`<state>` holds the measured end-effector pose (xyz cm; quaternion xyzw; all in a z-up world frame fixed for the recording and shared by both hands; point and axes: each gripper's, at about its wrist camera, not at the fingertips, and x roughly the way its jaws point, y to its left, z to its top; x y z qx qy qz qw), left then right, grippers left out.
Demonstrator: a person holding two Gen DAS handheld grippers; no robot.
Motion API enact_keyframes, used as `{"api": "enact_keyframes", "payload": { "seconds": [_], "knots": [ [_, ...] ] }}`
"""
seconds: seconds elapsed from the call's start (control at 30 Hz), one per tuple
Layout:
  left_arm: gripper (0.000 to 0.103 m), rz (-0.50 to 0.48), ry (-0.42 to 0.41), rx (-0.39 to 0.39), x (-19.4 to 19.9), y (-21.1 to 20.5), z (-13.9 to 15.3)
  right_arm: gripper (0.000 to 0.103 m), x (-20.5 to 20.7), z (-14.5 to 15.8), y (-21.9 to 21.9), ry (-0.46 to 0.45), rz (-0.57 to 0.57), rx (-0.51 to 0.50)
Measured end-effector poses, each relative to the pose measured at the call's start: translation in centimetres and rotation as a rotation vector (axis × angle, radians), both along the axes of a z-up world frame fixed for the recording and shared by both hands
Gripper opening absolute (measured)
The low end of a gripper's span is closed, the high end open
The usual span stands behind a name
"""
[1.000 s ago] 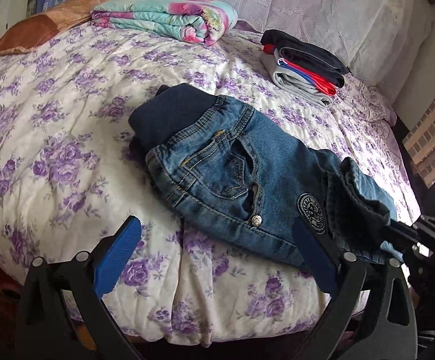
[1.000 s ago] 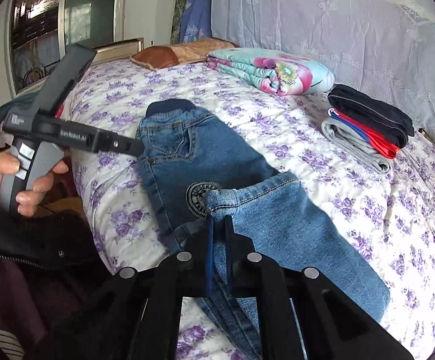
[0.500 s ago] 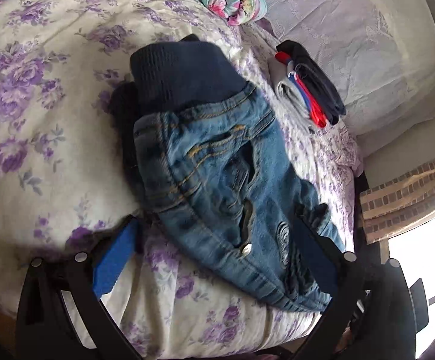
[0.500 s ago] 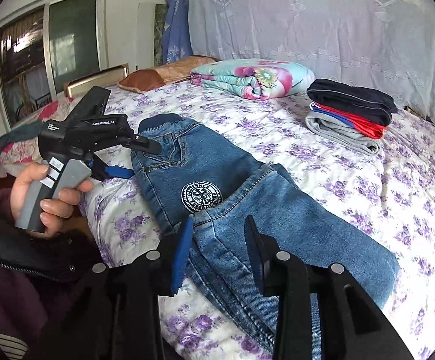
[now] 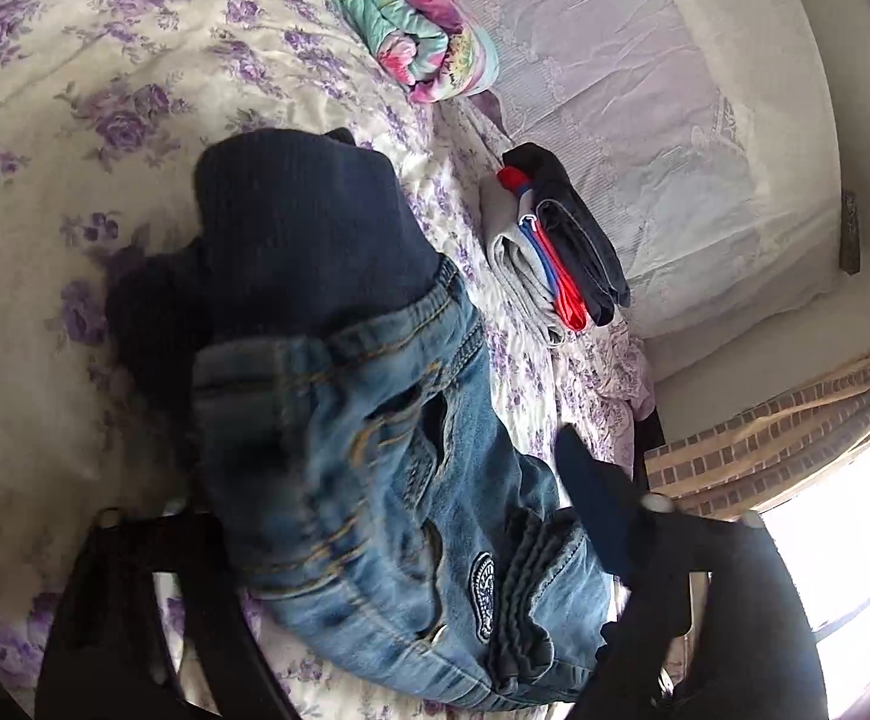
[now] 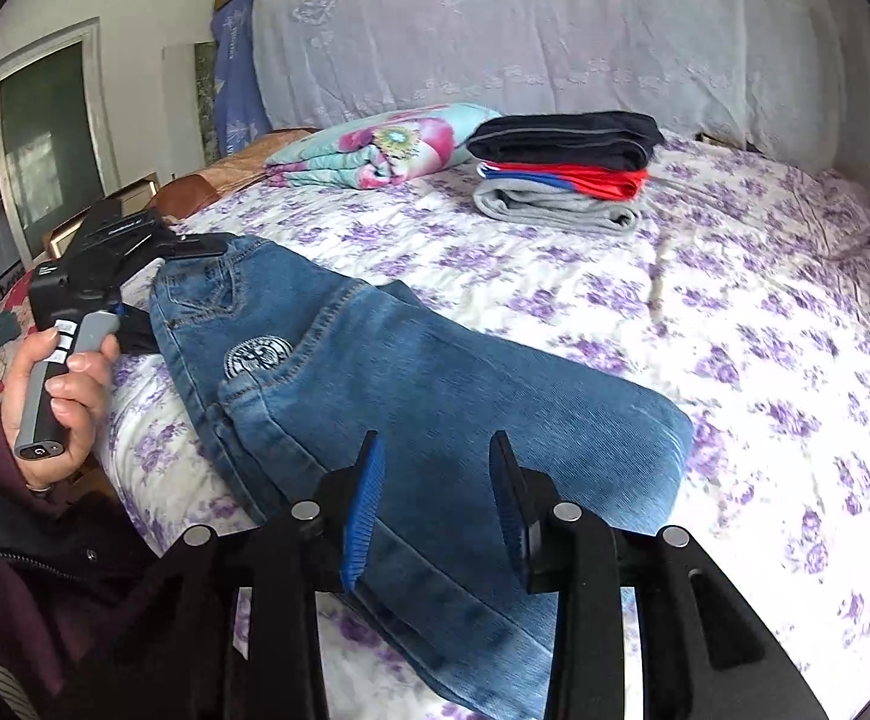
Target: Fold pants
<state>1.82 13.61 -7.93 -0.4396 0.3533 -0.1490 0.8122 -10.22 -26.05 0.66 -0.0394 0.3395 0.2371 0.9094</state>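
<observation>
Blue jeans (image 5: 375,450) with a dark ribbed waistband (image 5: 303,228) lie near the bed's front edge, one leg folded over the seat (image 6: 435,372). My left gripper (image 5: 387,468) is at the waist end, jaws closing with the denim between them. Its right finger (image 5: 591,504) shows beside the jeans; the other is hidden behind the cloth, and I see no pad pressing. In the right wrist view, a hand holds the left gripper (image 6: 153,282) at the waistband corner. My right gripper (image 6: 435,480) stands part open over the folded leg, nothing between its blue pads (image 6: 363,498).
A stack of folded clothes (image 6: 561,174) and a folded floral blanket (image 6: 375,150) sit further back on the purple-flowered bedspread (image 6: 735,300). A lace-covered headboard stands behind. The person's hand (image 6: 57,384) and dark sleeve are at the left, by the bed's front edge.
The right gripper let go of the folded leg's hem, opened and drew back. The left gripper rolled, closed in on the waistband, and its jaws narrowed around the denim.
</observation>
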Motion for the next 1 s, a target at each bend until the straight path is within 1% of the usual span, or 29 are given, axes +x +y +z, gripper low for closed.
{"api": "enact_keyframes", "payload": {
  "seconds": [0.03, 0.07, 0.1, 0.13, 0.23, 0.33, 0.4, 0.43, 0.47, 0.5, 0.53, 0.57, 0.6, 0.63, 0.67, 0.7, 0.73, 0.8, 0.83, 0.87, 0.9, 0.93, 0.97, 1.0],
  "knots": [
    [0.04, -0.005, -0.022, 0.026, -0.2, -0.3, 0.5, 0.037, 0.3, -0.7, -0.7, 0.031, -0.01, 0.01],
    [0.034, -0.007, -0.044, 0.058, -0.4, -0.6, 1.2, 0.037, 0.3, -1.3, -1.3, 0.052, -0.018, 0.036],
    [0.032, -0.018, -0.082, 0.087, -0.8, -1.2, 2.3, 0.036, 0.2, -1.6, -2.0, 0.058, -0.024, 0.068],
    [0.032, -0.03, -0.115, 0.129, -1.1, -1.9, 3.5, 0.036, 0.0, -1.4, -2.6, 0.048, -0.031, 0.1],
    [0.027, -0.113, -0.231, 0.28, -2.3, -5.9, 7.7, 0.037, -1.0, -0.1, -4.9, -0.028, -0.085, 0.165],
    [0.026, -0.267, -0.355, 0.456, -4.4, -12.4, 11.7, 0.037, -1.5, 1.5, -8.4, -0.087, -0.183, 0.214],
    [0.026, -0.416, -0.447, 0.609, -6.5, -18.3, 13.4, 0.038, -1.9, 2.2, -10.9, -0.111, -0.241, 0.239],
    [0.026, -0.501, -0.482, 0.675, -7.7, -21.1, 13.4, 0.038, -2.2, 2.4, -11.9, -0.117, -0.269, 0.25],
    [0.027, -0.596, -0.501, 0.737, -8.7, -23.9, 12.9, 0.042, -2.3, 2.3, -13.0, -0.111, -0.289, 0.271],
    [0.027, -0.702, -0.5, 0.798, -9.7, -26.5, 11.7, 0.05, -2.4, 2.0, -13.9, -0.093, -0.299, 0.306],
    [0.029, -0.798, -0.478, 0.846, -10.0, -28.7, 10.2, 0.055, -2.4, 1.5, -14.6, -0.067, -0.296, 0.35],
    [0.03, -0.884, -0.427, 0.885, -9.8, -30.5, 8.2, 0.067, -2.3, 0.8, -15.0, -0.033, -0.278, 0.403],
    [0.031, -0.939, -0.377, 0.913, -9.2, -31.7, 6.3, 0.075, -2.2, 0.1, -15.2, 0.002, -0.256, 0.452],
    [0.032, -0.966, -0.358, 0.937, -8.9, -32.3, 4.9, 0.078, -2.0, -0.4, -15.3, 0.036, -0.235, 0.495],
    [0.032, -0.961, -0.377, 0.947, -9.0, -32.5, 4.6, 0.087, -1.7, -0.9, -15.3, 0.071, -0.212, 0.542],
    [0.032, -0.946, -0.397, 0.958, -9.3, -32.5, 5.0, 0.091, -1.4, -1.2, -15.2, 0.098, -0.198, 0.581],
    [0.033, -0.939, -0.4, 0.961, -9.4, -32.5, 5.5, 0.092, -1.2, -1.5, -14.9, 0.115, -0.179, 0.61],
    [0.035, -0.929, -0.393, 0.956, -9.4, -32.0, 6.3, 0.099, -0.7, -1.8, -13.8, 0.164, -0.136, 0.635],
    [0.036, -0.926, -0.392, 0.957, -9.7, -31.7, 6.5, 0.099, -0.3, -2.0, -13.1, 0.189, -0.107, 0.641],
    [0.037, -0.923, -0.391, 0.965, -9.8, -31.4, 6.7, 0.099, 0.1, -2.1, -12.4, 0.217, -0.085, 0.639],
    [0.043, -0.927, -0.391, 0.969, -10.0, -31.2, 6.9, 0.099, 0.7, -2.4, -11.8, 0.244, -0.079, 0.64],
    [0.065, -0.937, -0.399, 0.955, -10.2, -30.8, 7.2, 0.096, 1.3, -2.7, -11.4, 0.267, -0.077, 0.647],
    [0.079, -0.932, -0.419, 0.935, -11.0, -30.3, 7.6, 0.071, 1.7, -2.7, -11.0, 0.282, -0.079, 0.638],
    [0.097, -0.918, -0.446, 0.916, -11.4, -29.7, 8.2, 0.037, 2.0, -2.4, -10.8, 0.264, -0.094, 0.599]
  ]
}}
